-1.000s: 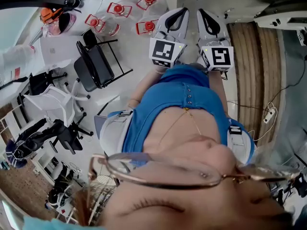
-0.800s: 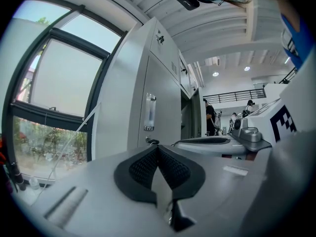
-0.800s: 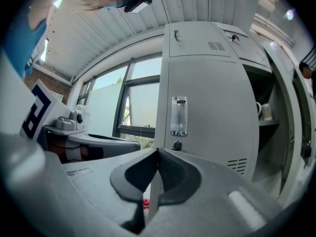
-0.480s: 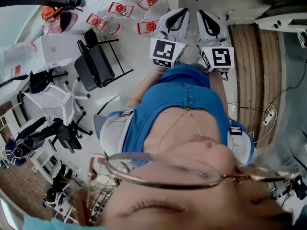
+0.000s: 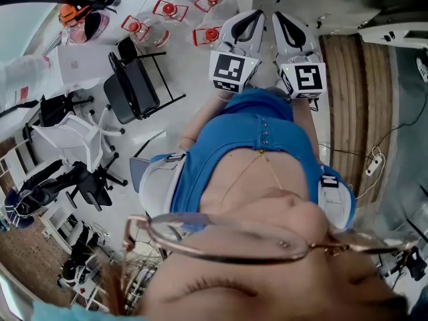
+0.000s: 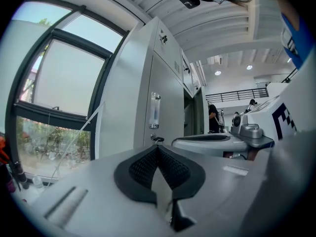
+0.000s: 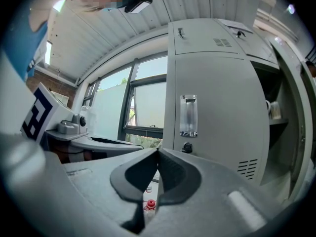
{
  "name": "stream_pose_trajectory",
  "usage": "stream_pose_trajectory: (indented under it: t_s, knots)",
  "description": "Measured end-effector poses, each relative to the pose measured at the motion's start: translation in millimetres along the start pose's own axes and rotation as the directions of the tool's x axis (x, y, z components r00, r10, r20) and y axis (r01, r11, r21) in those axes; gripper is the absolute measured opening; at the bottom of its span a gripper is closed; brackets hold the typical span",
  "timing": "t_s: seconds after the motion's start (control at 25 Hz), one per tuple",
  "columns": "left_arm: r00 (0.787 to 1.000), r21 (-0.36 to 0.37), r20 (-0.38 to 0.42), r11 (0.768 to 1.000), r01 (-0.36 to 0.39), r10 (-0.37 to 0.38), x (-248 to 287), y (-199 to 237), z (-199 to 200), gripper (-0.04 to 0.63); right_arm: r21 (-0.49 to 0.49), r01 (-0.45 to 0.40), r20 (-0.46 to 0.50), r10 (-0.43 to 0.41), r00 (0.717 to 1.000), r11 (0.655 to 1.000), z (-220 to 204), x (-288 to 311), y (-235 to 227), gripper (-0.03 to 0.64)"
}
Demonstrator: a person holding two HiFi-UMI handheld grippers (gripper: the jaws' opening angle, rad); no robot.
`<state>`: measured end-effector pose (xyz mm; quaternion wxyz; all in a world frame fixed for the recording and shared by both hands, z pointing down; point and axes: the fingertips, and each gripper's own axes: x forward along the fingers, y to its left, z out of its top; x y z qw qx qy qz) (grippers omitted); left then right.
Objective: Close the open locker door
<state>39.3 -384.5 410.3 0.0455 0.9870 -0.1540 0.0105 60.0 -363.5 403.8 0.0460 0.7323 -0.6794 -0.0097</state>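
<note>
A tall grey locker (image 7: 217, 98) fills the right gripper view. Its nearest door is closed, with a clear handle (image 7: 188, 115) and a knob below it. To the right an open compartment (image 7: 276, 132) shows a shelf with a mug (image 7: 275, 110), and a door edge (image 7: 298, 132) stands out at the far right. In the left gripper view the same locker (image 6: 163, 93) has a dark open gap (image 6: 189, 117). Both grippers are held side by side in front of the person's chest, apart from the locker. The left gripper (image 5: 244, 27) (image 6: 158, 149) and the right gripper (image 5: 291, 29) (image 7: 158, 152) are shut on nothing.
On the floor to the left lie several water jugs with red caps (image 5: 167, 11), a black folding chair (image 5: 137, 89) and a white chair (image 5: 73, 142). A table with a laptop (image 5: 80, 65) stands far left. A power strip and cable (image 5: 374, 159) lie on the right beside a wooden strip (image 5: 348, 99).
</note>
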Motion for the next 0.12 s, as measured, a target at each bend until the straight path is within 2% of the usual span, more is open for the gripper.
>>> stream_pose_trajectory:
  t_s: [0.12]
  knots:
    - [1.0,-0.004,0.001,1.0,0.003,-0.003,-2.1,0.6,2.6,-0.002,-0.005,-0.006,-0.001,0.006,1.0,1.0,2.9,2.1,4.2,0.002]
